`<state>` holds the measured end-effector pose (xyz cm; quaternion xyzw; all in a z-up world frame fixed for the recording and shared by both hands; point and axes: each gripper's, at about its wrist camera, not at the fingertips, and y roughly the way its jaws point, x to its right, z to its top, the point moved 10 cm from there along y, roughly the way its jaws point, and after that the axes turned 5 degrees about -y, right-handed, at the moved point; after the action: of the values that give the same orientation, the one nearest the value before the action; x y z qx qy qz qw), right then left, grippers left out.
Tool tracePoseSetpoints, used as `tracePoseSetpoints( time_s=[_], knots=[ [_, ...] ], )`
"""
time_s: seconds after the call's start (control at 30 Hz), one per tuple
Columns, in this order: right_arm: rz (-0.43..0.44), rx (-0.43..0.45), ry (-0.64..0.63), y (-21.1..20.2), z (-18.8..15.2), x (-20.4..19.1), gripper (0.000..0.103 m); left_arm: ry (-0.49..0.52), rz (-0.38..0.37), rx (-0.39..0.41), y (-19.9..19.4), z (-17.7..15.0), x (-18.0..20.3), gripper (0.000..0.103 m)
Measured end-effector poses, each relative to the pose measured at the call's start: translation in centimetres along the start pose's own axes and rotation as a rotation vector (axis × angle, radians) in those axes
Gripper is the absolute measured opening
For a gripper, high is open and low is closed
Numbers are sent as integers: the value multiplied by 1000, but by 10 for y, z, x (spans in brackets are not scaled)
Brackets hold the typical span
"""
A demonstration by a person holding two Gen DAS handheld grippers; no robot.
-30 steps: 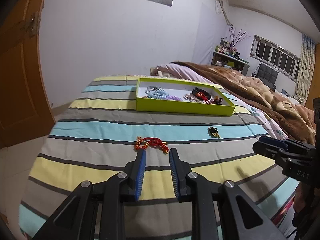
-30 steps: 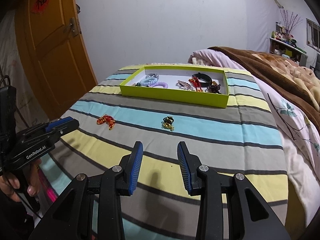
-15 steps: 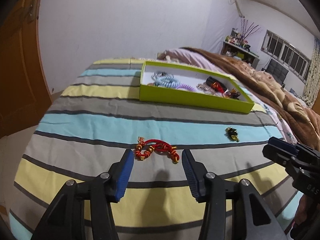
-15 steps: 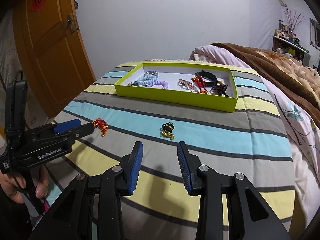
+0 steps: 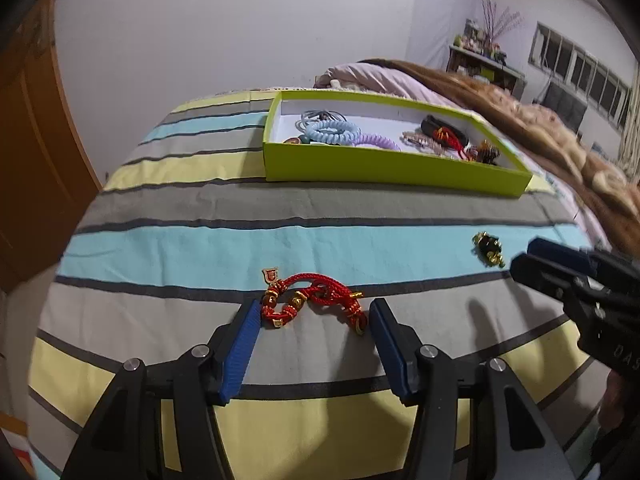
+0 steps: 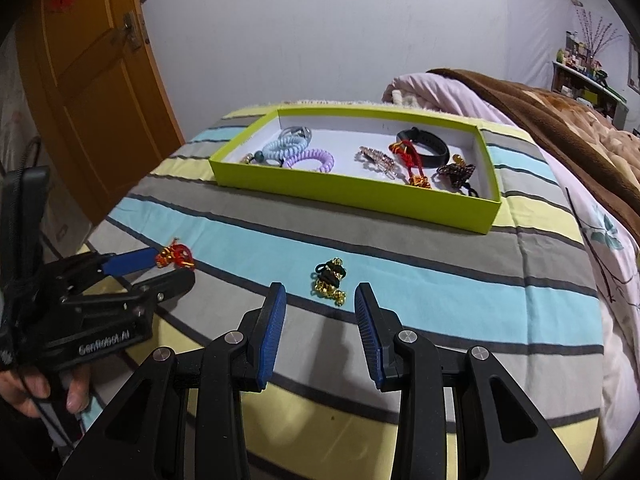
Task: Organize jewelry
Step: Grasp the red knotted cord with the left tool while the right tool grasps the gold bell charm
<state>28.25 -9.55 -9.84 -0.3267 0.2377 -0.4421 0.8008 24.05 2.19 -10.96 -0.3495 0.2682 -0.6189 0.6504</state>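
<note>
Left claw [image 5: 314, 312] wide open around red bracelet [image 5: 314, 300], ready to pinch. Right claw [image 6: 320, 300] open, empty, near black charm [image 6: 329, 280]. Green box [image 6: 356, 192] waits, upper middle.

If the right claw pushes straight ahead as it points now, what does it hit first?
Most likely the black-and-gold trinket lying on the striped bedspread, just beyond the open right claw; the green tray sits farther on. Depth is uncertain.

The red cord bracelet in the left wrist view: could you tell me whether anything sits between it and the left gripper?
Nothing visible does. The red cord bracelet lies on the striped bedspread between the open left gripper fingertips.
</note>
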Motion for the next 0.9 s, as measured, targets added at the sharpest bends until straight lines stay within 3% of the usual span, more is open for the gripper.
tracePoseSetpoints(
  time_s=[0.1,0.17,0.23,0.5,0.57,0.63,0.9],
  knots=[
    [-7,-12,-13,7,3,0,37,8,23,3,0,1,-1,48],
    [-9,-25,-12,13,4,2,37,3,32,9,0,2,-5,31],
    [-10,-41,-4,19,4,4,37,-5,33,11,0,4,-8,23],
    [-30,-72,10,29,1,7,36,-16,-19,16,-3,4,-11,16],
    [-31,-76,20,29,0,9,16,-20,-40,26,-6,4,-11,8],
    [-25,-72,34,28,-1,11,15,-9,-50,29,-9,2,-10,0],
    [-13,-65,39,22,-5,9,15,-5,-77,38,-16,-2,-7,0]
  ],
)
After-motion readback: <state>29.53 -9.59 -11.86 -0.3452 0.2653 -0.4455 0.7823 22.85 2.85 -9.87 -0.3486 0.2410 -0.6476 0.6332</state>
